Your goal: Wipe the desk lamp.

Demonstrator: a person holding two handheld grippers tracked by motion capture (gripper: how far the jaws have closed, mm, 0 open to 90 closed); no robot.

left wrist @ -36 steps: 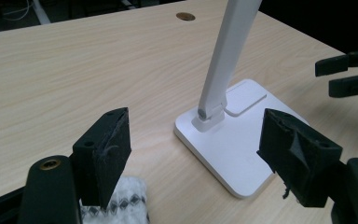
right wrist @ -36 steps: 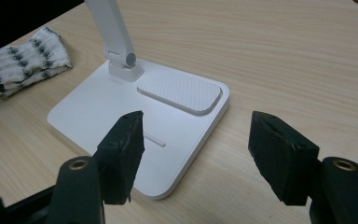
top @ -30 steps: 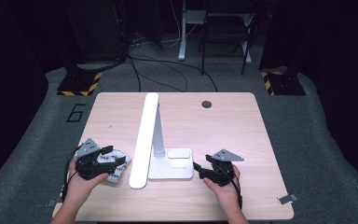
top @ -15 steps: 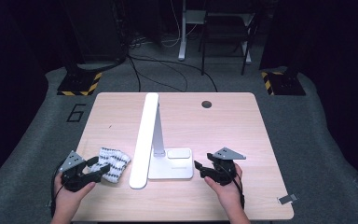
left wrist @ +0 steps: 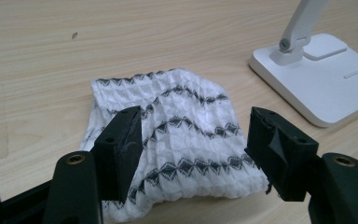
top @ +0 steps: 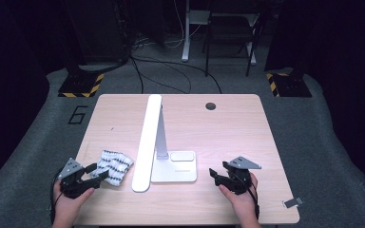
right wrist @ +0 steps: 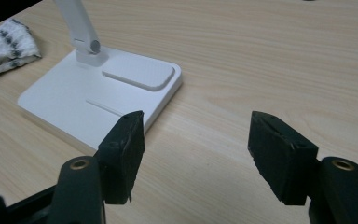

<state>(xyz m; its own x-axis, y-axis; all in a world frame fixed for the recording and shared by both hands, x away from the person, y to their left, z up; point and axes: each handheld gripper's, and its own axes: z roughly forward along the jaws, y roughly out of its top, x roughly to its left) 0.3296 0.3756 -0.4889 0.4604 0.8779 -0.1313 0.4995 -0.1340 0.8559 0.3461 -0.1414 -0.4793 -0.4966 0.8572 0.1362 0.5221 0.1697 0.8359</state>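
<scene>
A white cloth with dark zigzag stripes (top: 115, 164) (left wrist: 177, 93) lies crumpled on the wooden table, left of a white desk lamp (top: 176, 168). My left gripper (top: 100, 171) (left wrist: 193, 135) stands open at the cloth's near left edge. Its jaws have just been closing a little and flank the cloth's near end without pressing on it. My right gripper (top: 212, 173) (right wrist: 196, 140) is open and empty over bare wood, just right of the lamp base (right wrist: 88, 93). The cloth (right wrist: 4, 46) also shows beyond the base in the right gripper view.
The lamp's long head (top: 145, 142) reaches toward the front edge between the two grippers. A round cable hole (top: 210, 106) sits at the table's far side. The table (top: 247, 142) stands on grey floor, and a small clip (top: 290, 203) lies off its right front corner.
My left gripper has let go of the cloth and drawn back to the left and toward the front edge, sinking lower. The cloth stays on the table. My right gripper has shifted slightly right.
</scene>
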